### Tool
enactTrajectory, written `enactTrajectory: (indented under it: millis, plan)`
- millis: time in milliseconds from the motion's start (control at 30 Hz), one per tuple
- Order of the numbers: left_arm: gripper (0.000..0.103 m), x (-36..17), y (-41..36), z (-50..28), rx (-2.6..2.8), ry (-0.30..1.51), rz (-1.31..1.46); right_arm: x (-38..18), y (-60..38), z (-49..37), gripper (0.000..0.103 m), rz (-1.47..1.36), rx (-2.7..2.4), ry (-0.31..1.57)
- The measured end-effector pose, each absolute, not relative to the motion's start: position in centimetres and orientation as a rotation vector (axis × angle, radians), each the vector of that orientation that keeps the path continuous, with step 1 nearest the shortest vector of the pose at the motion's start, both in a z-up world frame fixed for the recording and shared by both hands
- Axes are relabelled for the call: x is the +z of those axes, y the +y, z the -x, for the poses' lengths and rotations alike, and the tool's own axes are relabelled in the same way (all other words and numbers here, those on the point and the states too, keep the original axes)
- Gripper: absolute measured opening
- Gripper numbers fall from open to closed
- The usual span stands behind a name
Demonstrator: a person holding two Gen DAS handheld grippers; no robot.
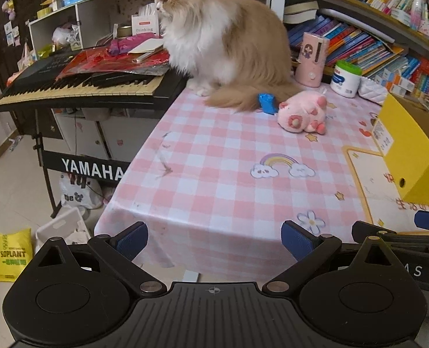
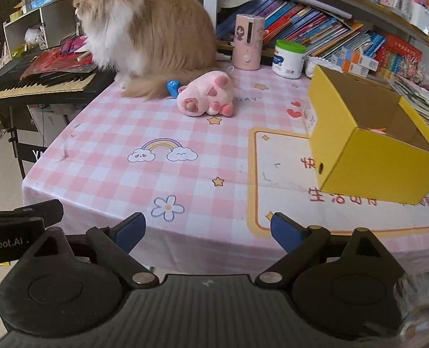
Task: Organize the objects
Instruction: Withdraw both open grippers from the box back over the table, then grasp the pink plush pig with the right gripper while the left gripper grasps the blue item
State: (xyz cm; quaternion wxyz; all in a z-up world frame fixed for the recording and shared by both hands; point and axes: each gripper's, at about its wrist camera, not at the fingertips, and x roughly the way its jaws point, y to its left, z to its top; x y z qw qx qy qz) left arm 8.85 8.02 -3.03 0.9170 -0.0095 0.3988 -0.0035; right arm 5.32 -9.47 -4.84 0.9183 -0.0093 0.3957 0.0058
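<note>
Soft pink plush toy (image 2: 207, 94) lies far on glossy checked tablecloth (image 2: 113, 174), beside fluffy cat (image 2: 144, 32); yellow cardboard box (image 2: 374, 156) right. Left gripper (image 1: 214, 240) and right gripper (image 2: 207, 230) near edge, fingers apart, empty, well short of toy.

Both wrist views face across table (image 1: 214, 174), sharing cat (image 2: 144, 29).

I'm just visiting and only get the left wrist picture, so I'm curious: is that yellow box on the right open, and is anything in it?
Observer: The right wrist view shows the yellow box open at the top, with a small pink-orange something low inside. I cannot tell what it is.
Operator: And is the other hand-held gripper holding anything?
Observer: No. The right hand-held gripper is open, with nothing between its fingers.
</note>
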Motion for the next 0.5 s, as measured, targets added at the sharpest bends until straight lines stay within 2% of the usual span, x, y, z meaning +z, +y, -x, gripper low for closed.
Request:
enactTrajectory:
  millis: [133, 267, 500]
  plan:
    - [0.099, -3.3, 7.6, -11.0, 0.006, 0.824, 0.042, -5.1, -9.7, -7.8, 0.09, 0.031, 0.039, 0.821]
    - [0.099, -3.5, 6.7, -13.4, 0.016, 0.822, 0.048, -5.3, -10.5, -10.5, 0.081, 0.036, 0.054, 0.831]
    - [0.099, -3.7, 4.9, -17.9, 0.034, 0.833, 0.05, -5.6, -12.1, -15.6, 0.078, 0.043, 0.084, 0.841]
